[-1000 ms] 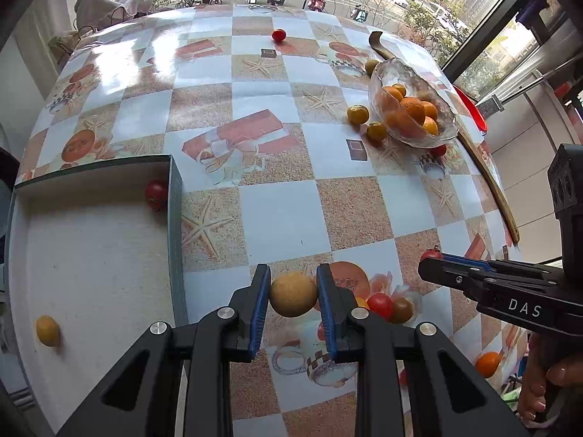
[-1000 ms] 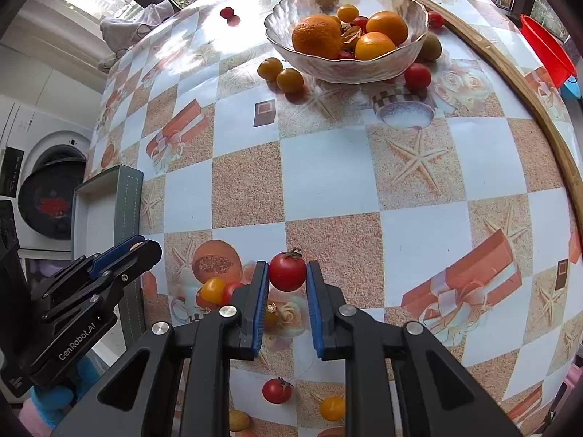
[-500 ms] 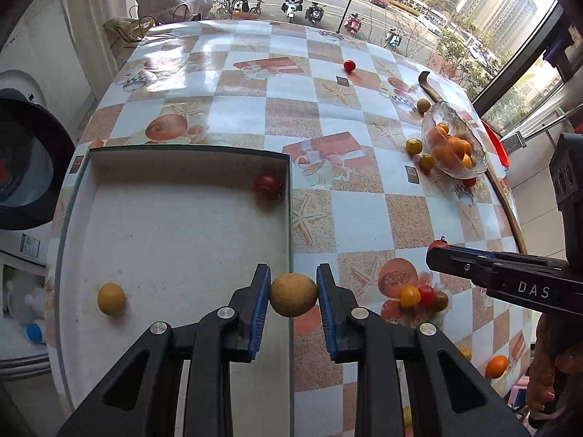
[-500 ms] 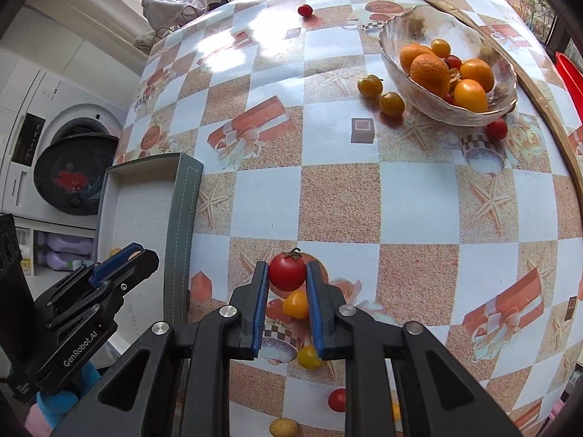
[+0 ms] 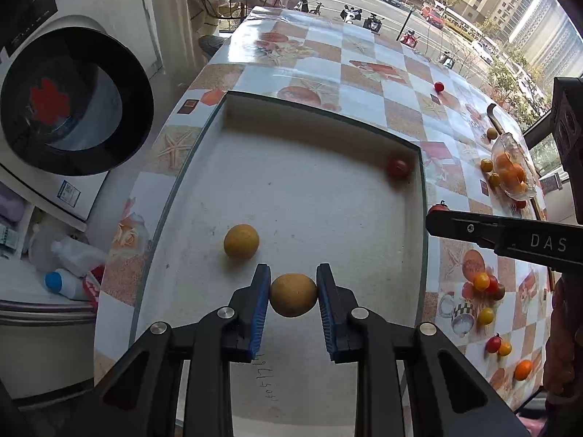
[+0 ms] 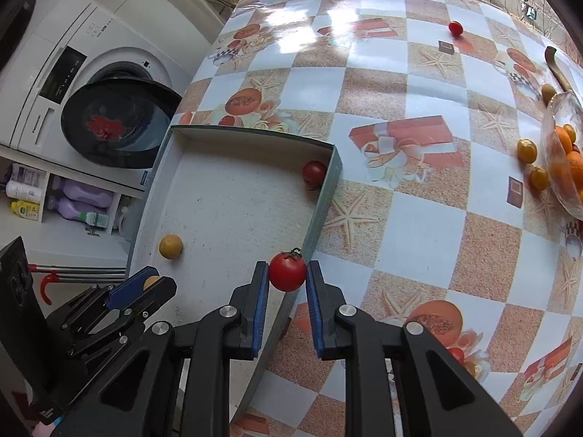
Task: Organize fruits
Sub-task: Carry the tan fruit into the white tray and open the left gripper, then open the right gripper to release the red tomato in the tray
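Inside the tray [image 5: 419, 218], one yellow fruit [image 5: 241, 241], one seemingly red tomato [image 5: 398, 168].

Table [image 6: 419, 236]: tray [image 6: 324, 204], glass bowl [image 6: 554, 167], loose fruit.

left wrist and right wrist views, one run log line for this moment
left gripper: holds tan fruit over tray | right gripper: holds red tomato at tray edge
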Demonstrator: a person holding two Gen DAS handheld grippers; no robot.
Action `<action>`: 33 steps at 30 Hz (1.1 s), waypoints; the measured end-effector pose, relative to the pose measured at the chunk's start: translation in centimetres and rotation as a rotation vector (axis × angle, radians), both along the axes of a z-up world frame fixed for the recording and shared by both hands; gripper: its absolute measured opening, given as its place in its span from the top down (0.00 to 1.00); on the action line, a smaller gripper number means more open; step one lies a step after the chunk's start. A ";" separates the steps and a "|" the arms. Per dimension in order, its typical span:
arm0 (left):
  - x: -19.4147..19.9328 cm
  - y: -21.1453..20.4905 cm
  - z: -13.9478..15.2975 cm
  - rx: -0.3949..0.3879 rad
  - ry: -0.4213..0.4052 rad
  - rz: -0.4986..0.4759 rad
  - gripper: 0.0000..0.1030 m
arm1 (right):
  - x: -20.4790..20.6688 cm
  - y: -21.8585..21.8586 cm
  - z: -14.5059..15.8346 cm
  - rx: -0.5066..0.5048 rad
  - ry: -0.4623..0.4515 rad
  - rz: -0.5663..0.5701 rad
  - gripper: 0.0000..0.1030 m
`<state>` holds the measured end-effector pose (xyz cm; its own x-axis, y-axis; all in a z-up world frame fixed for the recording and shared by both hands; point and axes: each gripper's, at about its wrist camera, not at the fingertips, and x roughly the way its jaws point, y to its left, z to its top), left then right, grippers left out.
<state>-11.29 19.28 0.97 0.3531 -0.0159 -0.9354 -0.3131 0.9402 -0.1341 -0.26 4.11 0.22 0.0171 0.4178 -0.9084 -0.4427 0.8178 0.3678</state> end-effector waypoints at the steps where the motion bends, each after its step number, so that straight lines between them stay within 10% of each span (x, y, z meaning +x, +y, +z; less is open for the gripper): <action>1: -0.4 0.5 -0.2 0.005 0.006 0.012 0.73 | -0.2 0.8 -0.2 -0.002 0.001 0.016 0.78; 24: -2.0 3.0 -4.2 0.113 0.118 0.069 0.72 | -1.5 7.9 -3.8 -0.122 -0.021 0.154 0.78; 27: -2.1 3.1 -4.1 0.143 0.111 0.074 0.19 | -1.5 7.7 -4.0 -0.119 -0.020 0.156 0.77; 28: -2.3 2.9 -3.8 0.139 0.085 0.066 0.19 | -1.5 7.6 -4.0 -0.115 -0.018 0.158 0.76; 31: -2.0 2.2 -4.0 0.186 0.106 0.024 0.19 | -1.4 7.3 -3.9 -0.096 -0.010 0.157 0.61; 33: -1.8 2.1 -4.1 0.192 0.119 0.011 0.19 | -1.3 7.3 -3.8 -0.106 -0.024 0.148 0.28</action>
